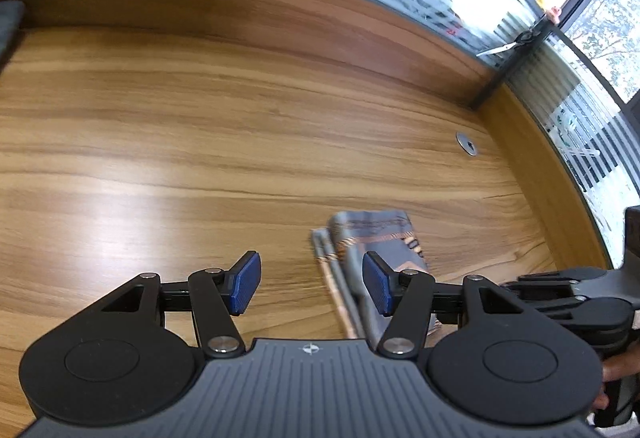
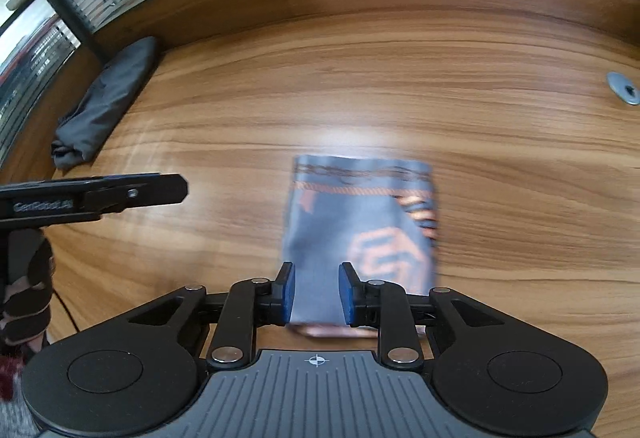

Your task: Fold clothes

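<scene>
While the folded grey-and-orange garment [image 2: 360, 222] lies flat on the tabletop [image 2: 500, 165], the right gripper [image 2: 316, 292] stands above its near edge, jaws slightly parted, not pinching. Left gripper [image 1: 312, 284] jaws are spread, empty, the garment just right of them.

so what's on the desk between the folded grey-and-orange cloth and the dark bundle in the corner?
Nothing: bare wood desk between the folded cloth and the dark bundle, seen in the right wrist view.

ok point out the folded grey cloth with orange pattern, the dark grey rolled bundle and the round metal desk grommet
folded grey cloth with orange pattern [image 2: 360, 222]: right wrist view, middle of top face
dark grey rolled bundle [image 2: 108, 97]: right wrist view, mid-length
round metal desk grommet [image 1: 467, 143]: left wrist view, its disc
</scene>
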### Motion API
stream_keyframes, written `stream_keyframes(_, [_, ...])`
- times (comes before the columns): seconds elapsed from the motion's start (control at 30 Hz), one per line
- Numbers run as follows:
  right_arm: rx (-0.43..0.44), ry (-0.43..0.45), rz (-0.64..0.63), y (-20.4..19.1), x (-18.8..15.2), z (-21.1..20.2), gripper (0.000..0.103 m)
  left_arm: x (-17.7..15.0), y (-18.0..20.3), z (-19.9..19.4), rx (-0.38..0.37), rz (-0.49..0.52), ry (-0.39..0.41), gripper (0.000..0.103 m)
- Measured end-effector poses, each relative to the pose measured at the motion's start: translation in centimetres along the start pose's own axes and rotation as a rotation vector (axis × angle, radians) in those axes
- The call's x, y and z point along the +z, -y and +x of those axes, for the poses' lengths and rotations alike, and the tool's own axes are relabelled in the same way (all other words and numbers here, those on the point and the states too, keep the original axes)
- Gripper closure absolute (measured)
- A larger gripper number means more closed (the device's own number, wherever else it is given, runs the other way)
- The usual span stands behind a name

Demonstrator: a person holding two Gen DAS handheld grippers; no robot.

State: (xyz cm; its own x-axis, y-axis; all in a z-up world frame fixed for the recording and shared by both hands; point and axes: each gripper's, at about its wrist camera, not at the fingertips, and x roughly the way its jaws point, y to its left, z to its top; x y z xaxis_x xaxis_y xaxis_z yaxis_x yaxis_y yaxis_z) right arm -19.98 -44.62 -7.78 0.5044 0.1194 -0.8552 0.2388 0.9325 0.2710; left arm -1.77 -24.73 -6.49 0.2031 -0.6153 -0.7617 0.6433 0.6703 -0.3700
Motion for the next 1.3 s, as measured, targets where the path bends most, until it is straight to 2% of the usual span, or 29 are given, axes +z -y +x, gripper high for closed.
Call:
stream_keyframes(0.27, [-0.03, -0.026, -0.009, 4.3, -1.4, -1.3, 0.075, -0.7, 3.3, 5.6, 0.044, -0.059, -0.057, 0.043])
stream_keyframes(0.43, [-0.035, -0.027, -0.03, 6.0, -2.1, -2.2, 0.075, -1.3, 3.7, 8.1, 0.16, -0.082, -0.054, 0.043])
stream_keyframes(0.53, [-0.048, -0.034, -0.052, 7.3, -2.4, -2.5, 0.074, -1.7, 4.2, 8.6, 0.179, -0.084, -0.036, 0.049])
stream_keyframes(0.67, [-0.042, -0.054, -0.053, 8.9, -2.7, -2.5, 0.074, -1.9, 5.0, 9.1, 0.175, -0.101, -0.028, 0.069])
stream_keyframes(0.77, [0.0, -0.065, -0.044, 9.3, -2.6, -1.7, 0.073, -1.8, 5.3, 9.5, 0.165, -0.14, -0.022, 0.073])
stream_keyframes(0.83, [0.039, -0.069, -0.035, 9.2, -2.2, -0.8, 0.065, -1.7, 5.3, 9.7, 0.163, -0.159, -0.016, 0.078])
stream_keyframes(0.93, [0.092, -0.081, -0.019, 8.8, -1.7, 0.7, 0.065, -1.5, 5.3, 10.0, 0.153, -0.19, -0.013, 0.09])
stream_keyframes(1.07, [0.134, -0.085, 0.056, 8.4, -0.8, 2.7, 0.065, -1.4, 5.1, 10.2, 0.139, -0.225, -0.019, 0.094])
stream_keyframes(1.2, [0.118, -0.079, 0.129, 7.9, 0.0, 4.5, 0.065, -1.1, 4.5, 10.3, 0.121, -0.253, -0.039, 0.095])
stream_keyframes(1.27, [0.119, -0.069, 0.148, 7.5, 0.1, 5.2, 0.07, -0.9, 4.2, 10.1, 0.111, -0.246, -0.052, 0.096])
stream_keyframes(1.3, [0.119, -0.065, 0.157, 7.3, 0.1, 5.3, 0.077, -0.8, 4.1, 10.0, 0.104, -0.237, -0.057, 0.096])
